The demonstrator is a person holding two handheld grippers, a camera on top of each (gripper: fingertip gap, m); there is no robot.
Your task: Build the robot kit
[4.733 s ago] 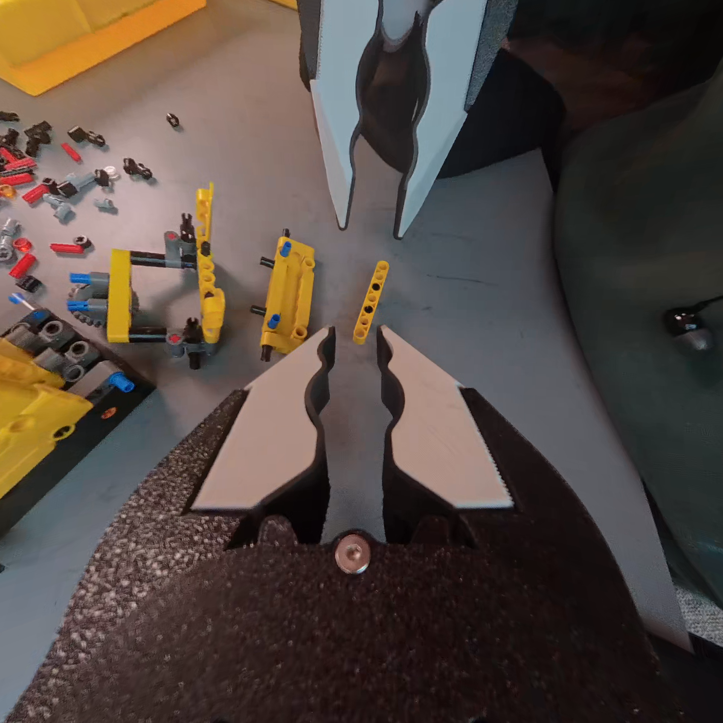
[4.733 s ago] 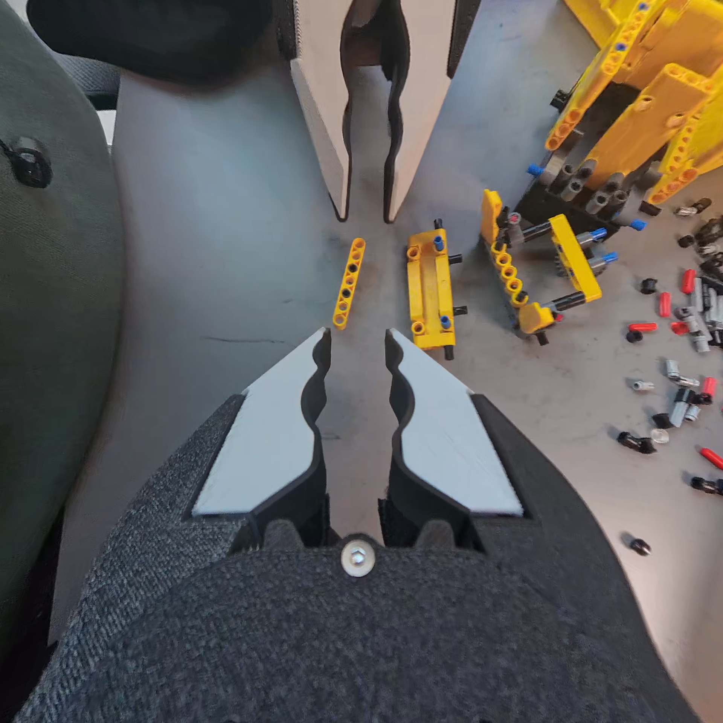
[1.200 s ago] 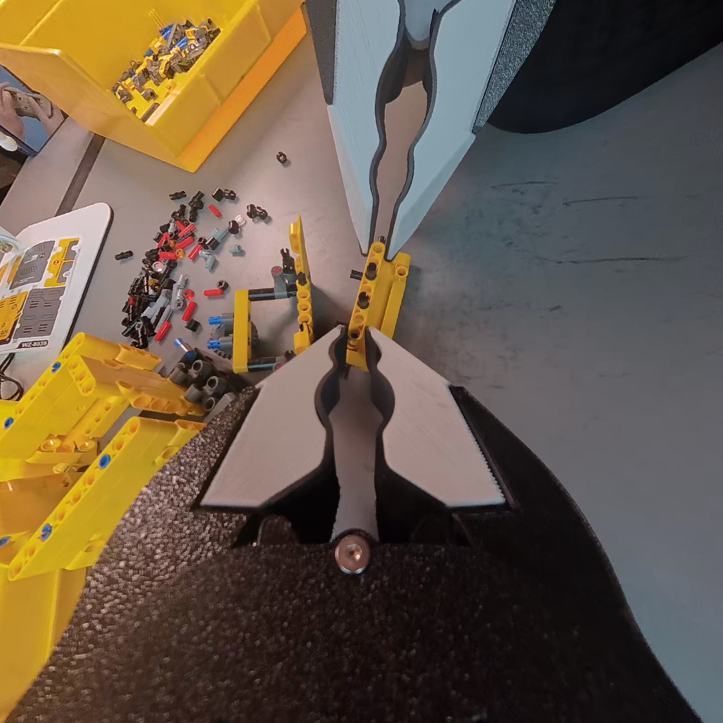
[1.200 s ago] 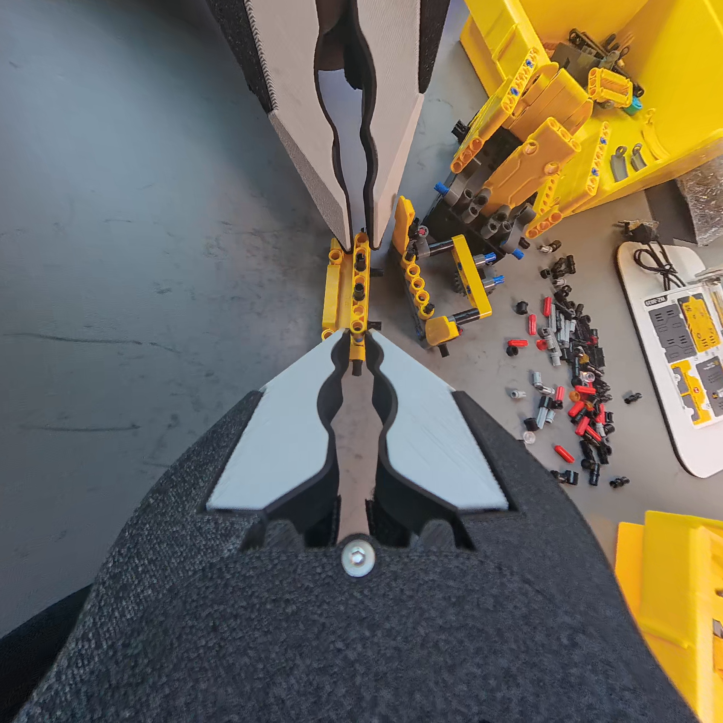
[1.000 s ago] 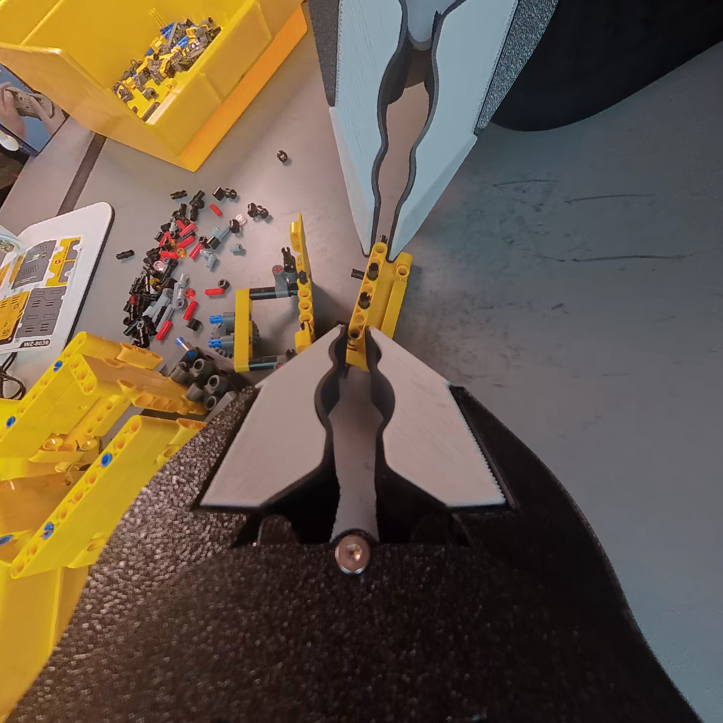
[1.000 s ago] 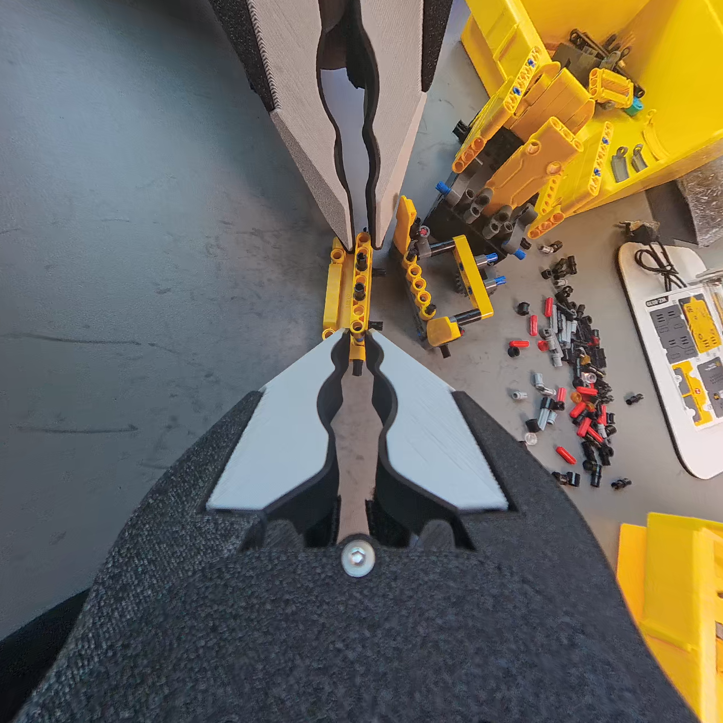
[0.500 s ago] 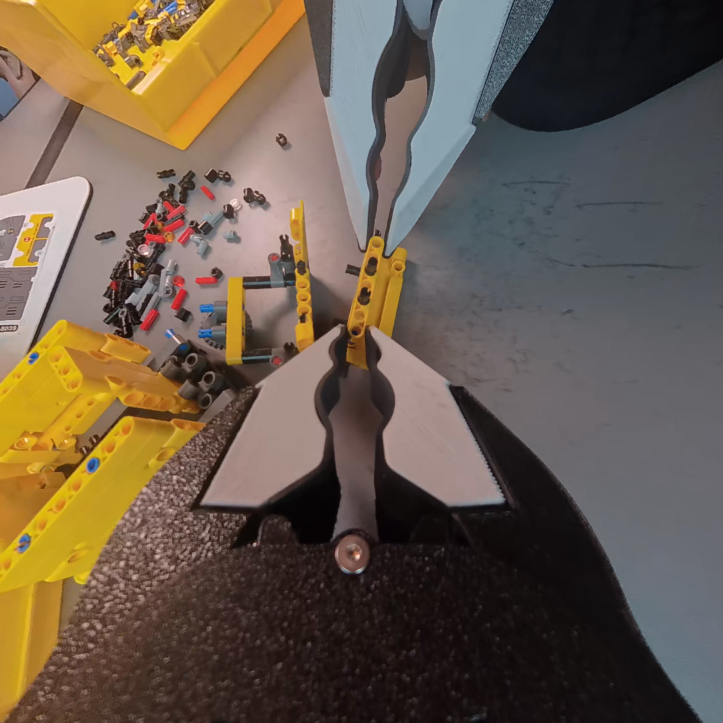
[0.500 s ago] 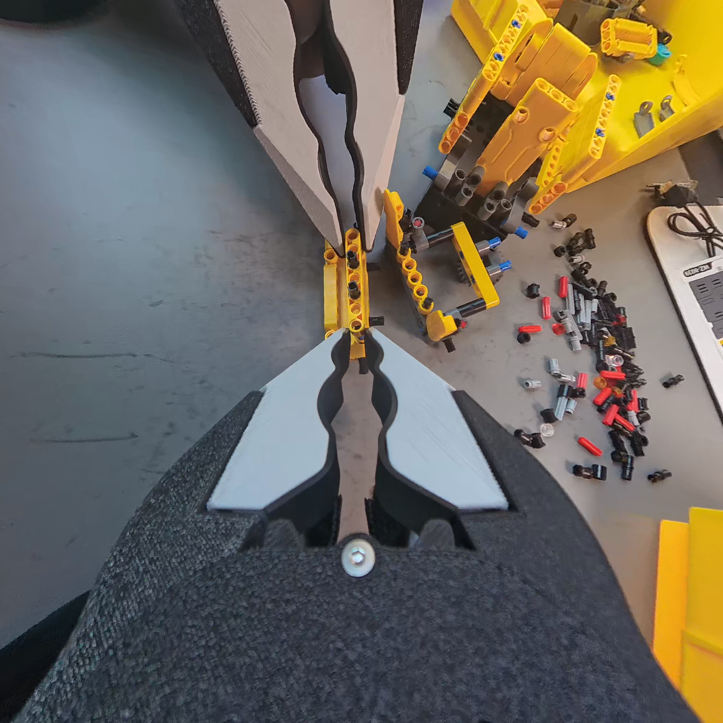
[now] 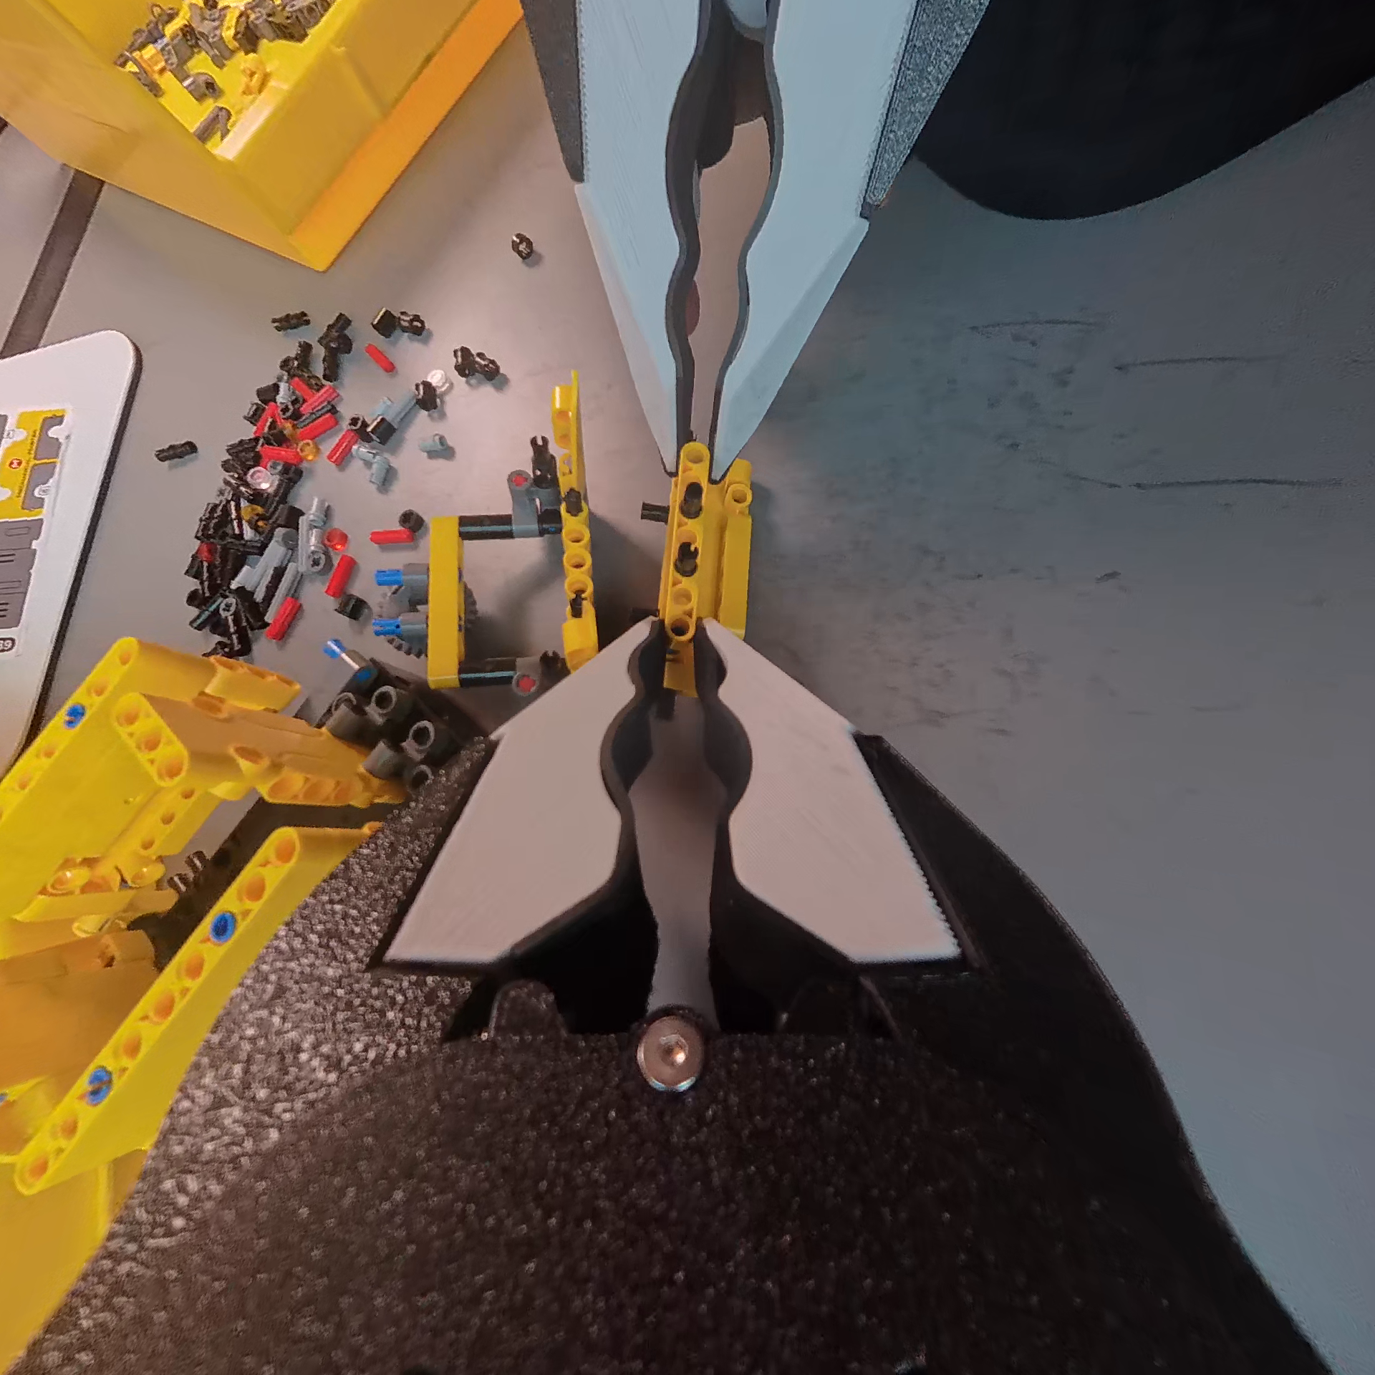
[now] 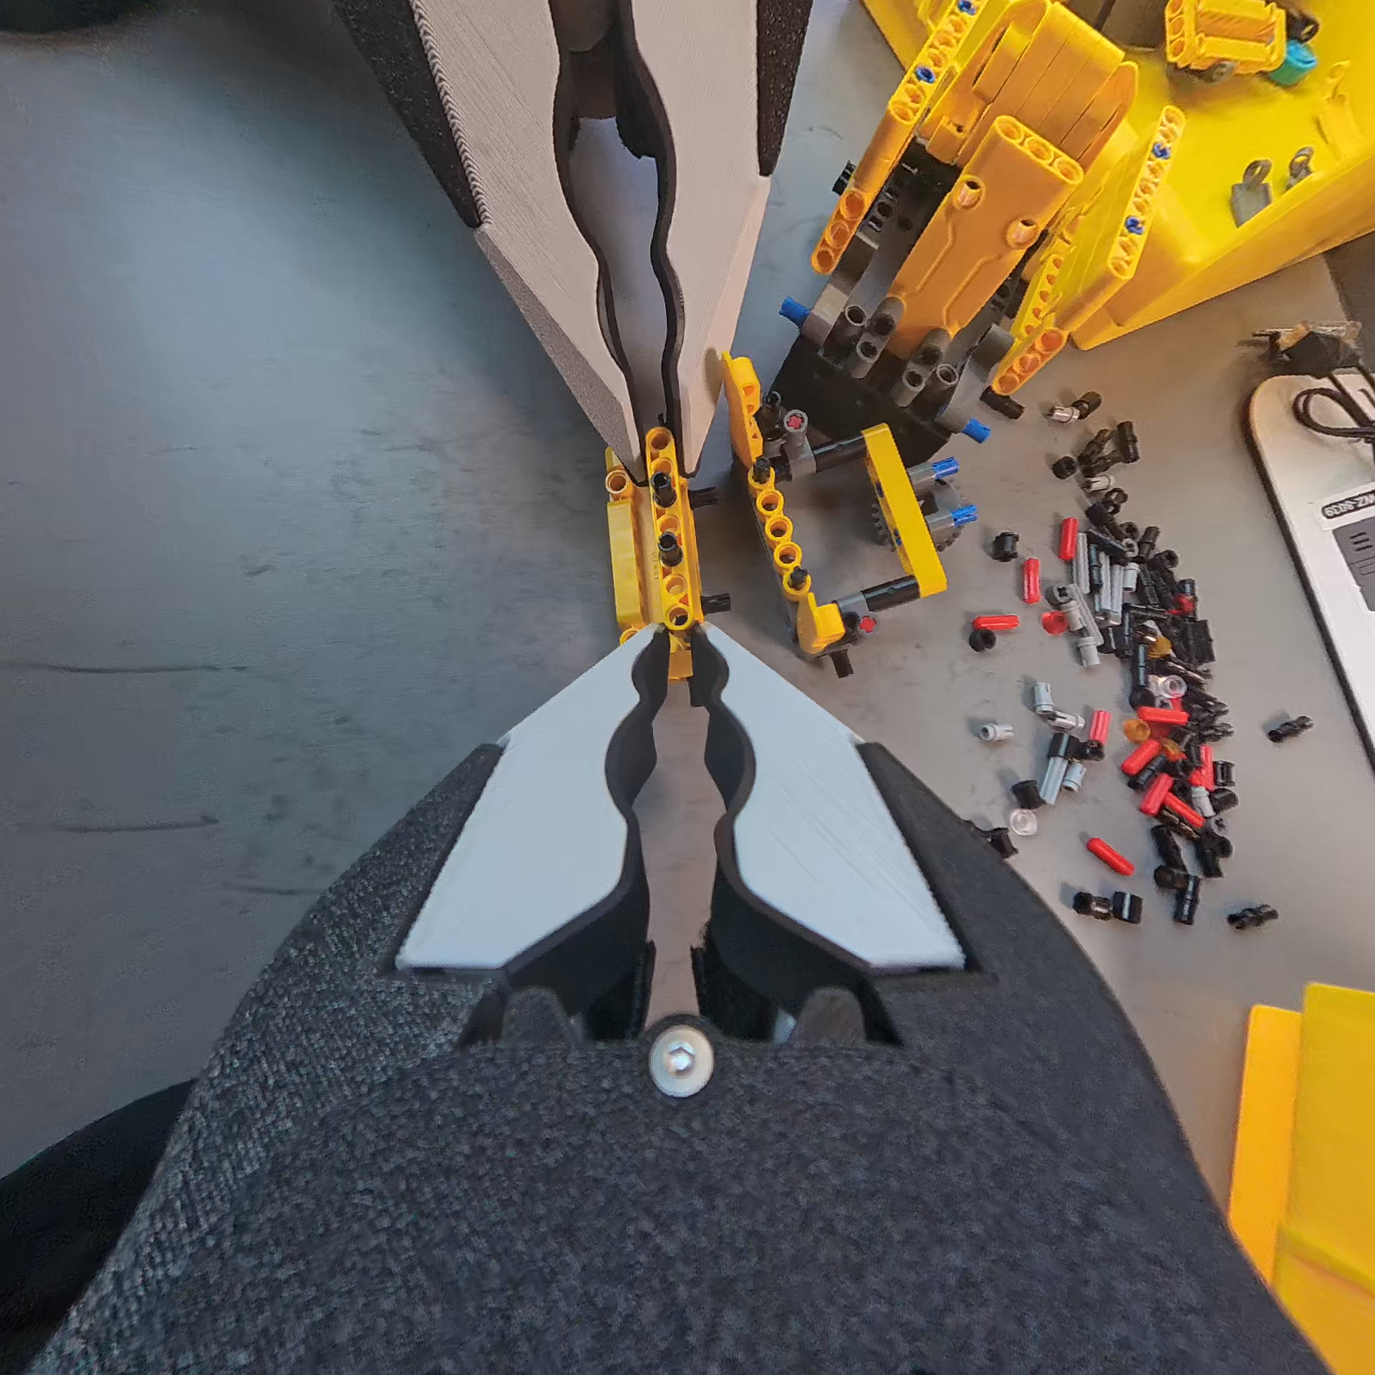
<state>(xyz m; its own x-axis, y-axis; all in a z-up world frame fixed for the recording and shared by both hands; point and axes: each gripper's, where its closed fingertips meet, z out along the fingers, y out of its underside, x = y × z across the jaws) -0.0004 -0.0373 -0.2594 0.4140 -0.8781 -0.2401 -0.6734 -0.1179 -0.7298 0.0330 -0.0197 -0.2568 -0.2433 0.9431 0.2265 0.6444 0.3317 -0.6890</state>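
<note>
Grippers pinch one small yellow beam piece (image 9: 699,565) from both ends: left gripper (image 9: 681,640) near, right gripper (image 10: 673,640) far. Light, stiff, hard plastic.

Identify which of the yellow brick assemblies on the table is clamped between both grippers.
The narrow yellow beam assembly, pinched at opposite ends by the left gripper and right gripper. The open rectangular frame beside it and the big yellow model lie free.

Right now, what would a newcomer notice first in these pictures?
Two tongs meet tip to tip at the centre, the left tongs and right tongs each shut on an end of one yellow beam assembly. Beside it lies a yellow frame, then a scatter of small pins on the grey table.
</note>
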